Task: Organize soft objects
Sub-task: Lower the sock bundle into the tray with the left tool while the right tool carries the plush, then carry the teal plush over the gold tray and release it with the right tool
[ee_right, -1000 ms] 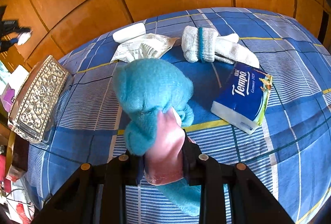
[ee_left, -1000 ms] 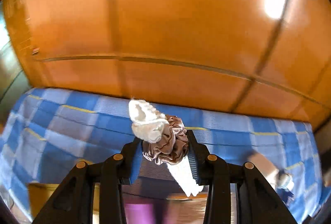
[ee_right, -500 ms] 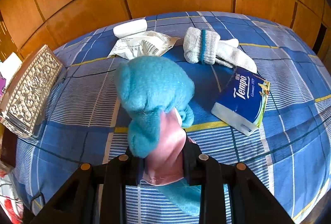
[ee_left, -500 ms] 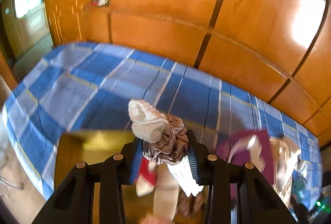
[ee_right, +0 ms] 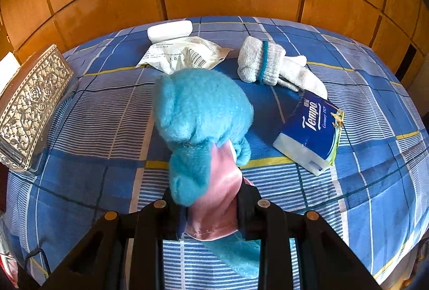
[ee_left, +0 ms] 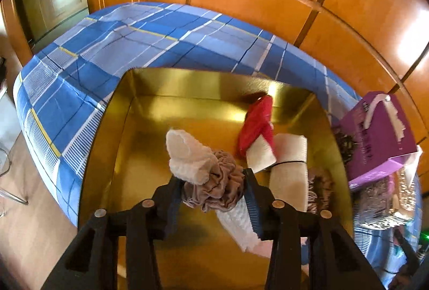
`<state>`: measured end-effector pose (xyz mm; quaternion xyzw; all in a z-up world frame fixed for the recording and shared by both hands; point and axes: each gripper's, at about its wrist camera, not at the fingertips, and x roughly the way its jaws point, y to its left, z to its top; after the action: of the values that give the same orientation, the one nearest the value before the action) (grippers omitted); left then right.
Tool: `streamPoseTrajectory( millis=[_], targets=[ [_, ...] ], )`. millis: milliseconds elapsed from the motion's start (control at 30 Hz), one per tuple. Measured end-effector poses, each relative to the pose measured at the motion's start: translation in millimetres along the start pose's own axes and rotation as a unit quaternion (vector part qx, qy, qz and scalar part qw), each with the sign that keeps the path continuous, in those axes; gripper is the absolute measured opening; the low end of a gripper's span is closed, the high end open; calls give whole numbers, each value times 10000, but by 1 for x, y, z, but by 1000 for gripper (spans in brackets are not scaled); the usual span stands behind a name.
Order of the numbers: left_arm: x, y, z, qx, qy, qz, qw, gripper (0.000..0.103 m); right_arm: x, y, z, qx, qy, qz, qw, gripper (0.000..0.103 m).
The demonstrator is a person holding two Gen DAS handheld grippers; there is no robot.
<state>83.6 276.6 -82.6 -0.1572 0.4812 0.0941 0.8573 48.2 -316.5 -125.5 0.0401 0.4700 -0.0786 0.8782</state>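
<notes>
My left gripper (ee_left: 211, 190) hangs over the gold box (ee_left: 112, 113), fingers (ee_left: 252, 199) easing apart with the brown scrunchie (ee_left: 217, 185) and white cloth (ee_left: 187, 156) between them, not yet let go. The worry, as I judge it: the two pieces are bunched together, so the cloth tail could snag on a finger and ride back out with me, or the bundle could fall short if I am too near the front wall. I cannot tell from here whether the pads grip or only brush the fabric.

Deeper in the box lie a beige roll (ee_left: 289, 169) and a red pouch (ee_left: 257, 121), tilted against each other; a drop onto them could knock them askew. A purple carton (ee_left: 380, 134) stands just beside the box on the bed (ee_left: 161, 35).

My right gripper (ee_right: 211, 207) is clenched on the blue plush (ee_right: 201, 110), by its pink satin part, held above the bed. It is top-heavy and floppy, so it could slip through.

Farther off lie a tissue pack (ee_right: 311, 132), a sock (ee_right: 270, 64), a wrapper (ee_right: 182, 54).
</notes>
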Motion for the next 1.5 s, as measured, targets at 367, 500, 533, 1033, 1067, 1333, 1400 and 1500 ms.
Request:
streamPoseTrajectory(
  millis=[367,500,533,1033,1067,1333,1400,1500],
  targets=[
    [-2,-19,-9,80,-339,17,9994,83,-5,4,7,34,242,-38,9997,25],
    [-24,-20,-14,92,-698,143,9974,83,-20,11,16,9,168,260,9995,25],
    [-30,-20,-15,93,-766,140,9969,83,-23,14,18,-31,141,303,9994,24],
    [-53,-51,-43,565,-789,-176,9951,83,-35,89,126,-668,58,899,9937,24],
    [-54,-53,-44,591,-795,-188,9949,83,-34,96,133,-713,76,932,9931,24],
    [-60,-57,-49,731,-816,-281,9936,83,-32,184,183,-1191,216,1350,9834,24],
    [-61,-57,-50,727,-801,-328,9936,83,-33,205,190,-1261,250,1515,9801,24],
    [-64,-56,-52,708,-817,-334,9936,83,-37,243,199,-1443,252,1777,9731,24]
  ],
)
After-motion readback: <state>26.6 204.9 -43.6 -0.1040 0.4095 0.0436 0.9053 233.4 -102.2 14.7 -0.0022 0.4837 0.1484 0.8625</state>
